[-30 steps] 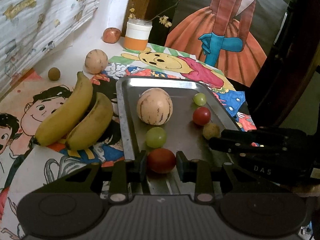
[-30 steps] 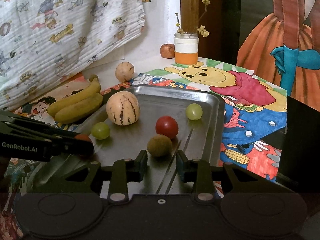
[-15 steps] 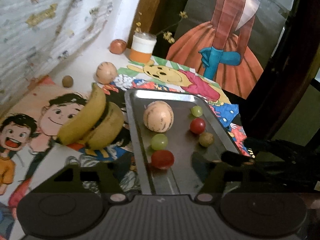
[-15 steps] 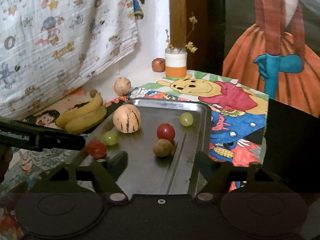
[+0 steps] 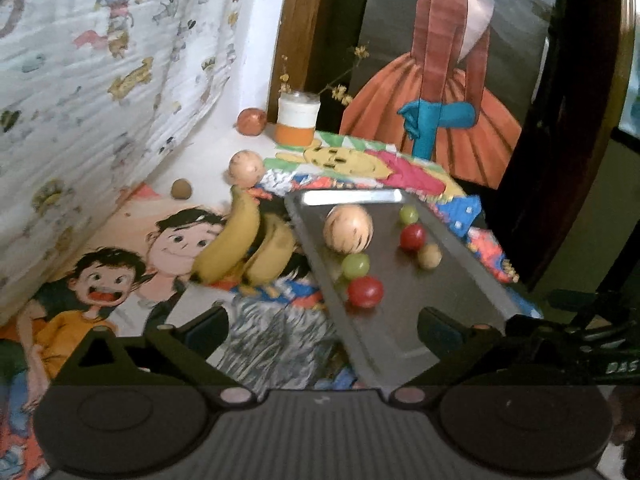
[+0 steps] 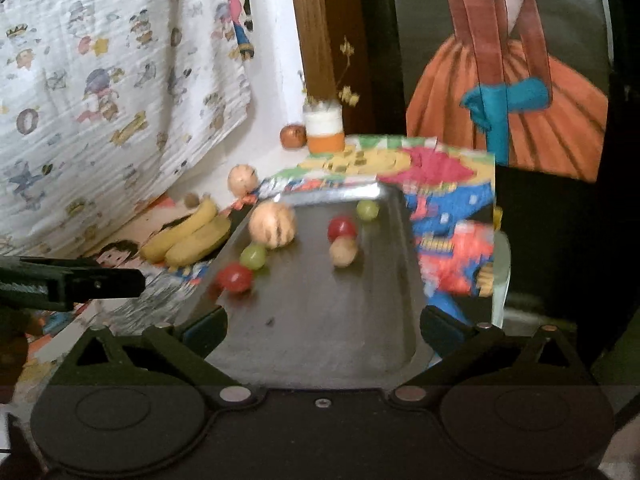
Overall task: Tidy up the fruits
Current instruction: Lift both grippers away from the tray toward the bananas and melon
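Observation:
A metal tray (image 5: 440, 312) (image 6: 320, 332) holds a striped melon (image 5: 348, 229) (image 6: 272, 225), two green grapes (image 5: 355, 265) (image 5: 408, 213), two red tomatoes (image 5: 365, 291) (image 5: 412, 237) and a small brown fruit (image 5: 429, 256). Two bananas (image 5: 244, 246) (image 6: 188, 234) lie left of the tray. My left gripper (image 5: 322, 330) is open and empty, pulled back above the tray's near left corner. My right gripper (image 6: 322, 330) is open and empty above the tray's near end. The near tomato also shows in the right wrist view (image 6: 235, 277).
On the table behind the tray lie a second striped melon (image 5: 245, 168), a small brown fruit (image 5: 181, 189) and a reddish fruit (image 5: 251, 121) beside an orange-and-white jar (image 5: 298, 124). A cartoon-print cloth hangs at the left. The table's right edge drops off beside the tray.
My left gripper let go of the red tomato on the tray, opened and drew back and up. My right gripper opened and drew back from the small brown fruit.

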`<state>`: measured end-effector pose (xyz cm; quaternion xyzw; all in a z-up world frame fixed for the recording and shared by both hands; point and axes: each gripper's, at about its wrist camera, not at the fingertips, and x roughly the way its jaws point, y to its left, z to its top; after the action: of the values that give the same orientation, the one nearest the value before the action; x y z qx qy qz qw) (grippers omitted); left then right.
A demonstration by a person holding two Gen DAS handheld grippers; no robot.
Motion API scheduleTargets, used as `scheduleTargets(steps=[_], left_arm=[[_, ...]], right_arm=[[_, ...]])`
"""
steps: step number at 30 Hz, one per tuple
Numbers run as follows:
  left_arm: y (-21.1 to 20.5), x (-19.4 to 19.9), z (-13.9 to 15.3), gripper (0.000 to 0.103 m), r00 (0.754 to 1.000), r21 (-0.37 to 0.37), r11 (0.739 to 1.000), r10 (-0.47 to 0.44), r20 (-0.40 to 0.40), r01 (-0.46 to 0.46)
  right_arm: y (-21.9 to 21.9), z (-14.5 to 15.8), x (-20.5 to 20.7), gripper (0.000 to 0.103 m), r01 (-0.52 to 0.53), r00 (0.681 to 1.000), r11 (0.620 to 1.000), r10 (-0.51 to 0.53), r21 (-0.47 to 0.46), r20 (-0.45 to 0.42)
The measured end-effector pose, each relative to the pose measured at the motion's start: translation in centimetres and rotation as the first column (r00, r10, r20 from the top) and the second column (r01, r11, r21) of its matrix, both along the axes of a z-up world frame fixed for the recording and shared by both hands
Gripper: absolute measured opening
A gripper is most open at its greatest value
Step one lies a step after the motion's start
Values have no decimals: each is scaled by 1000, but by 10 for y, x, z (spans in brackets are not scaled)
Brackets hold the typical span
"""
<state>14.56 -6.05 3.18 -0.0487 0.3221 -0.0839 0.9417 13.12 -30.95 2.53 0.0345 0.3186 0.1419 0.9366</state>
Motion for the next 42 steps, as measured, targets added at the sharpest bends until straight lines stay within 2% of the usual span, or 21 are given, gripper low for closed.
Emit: scheduleTargets(steps=[3, 10, 19, 27, 31, 35, 37, 42], left_arm=[[6, -10, -5, 103, 999, 38, 999, 21, -29, -20], [18, -30, -13, 103, 997, 76, 996, 47, -58, -42], [39, -37, -19, 103, 990, 54, 992, 114, -83, -110], [58, -37, -23, 103, 977, 59, 983, 182, -111, -176], [67, -31, -24, 103, 970, 44, 977, 213, -120, -209], [78, -22, -28, 103, 958, 14, 969, 245, -151, -246], [84, -16, -32, 103, 951, 2, 966, 256, -174, -260], [89, -6, -33, 103, 950, 1, 963, 267, -165, -270]], right_arm=[[10, -4, -12, 102, 11, 997, 1000, -10, 6, -79], [37, -6, -28, 102, -68, 988, 996, 61, -51, -144], [69, -12, -32, 102, -174, 965, 975, 141, -141, -220], [85, -13, -27, 102, -222, 956, 959, 178, -174, -235], [84, -11, -22, 102, -191, 966, 966, 153, -174, -208], [78, -9, -14, 102, -90, 985, 975, 58, -202, -160], [71, -10, -9, 102, -49, 989, 980, 21, -191, -149], [64, -11, 0, 102, -14, 993, 988, -5, -151, -122]])
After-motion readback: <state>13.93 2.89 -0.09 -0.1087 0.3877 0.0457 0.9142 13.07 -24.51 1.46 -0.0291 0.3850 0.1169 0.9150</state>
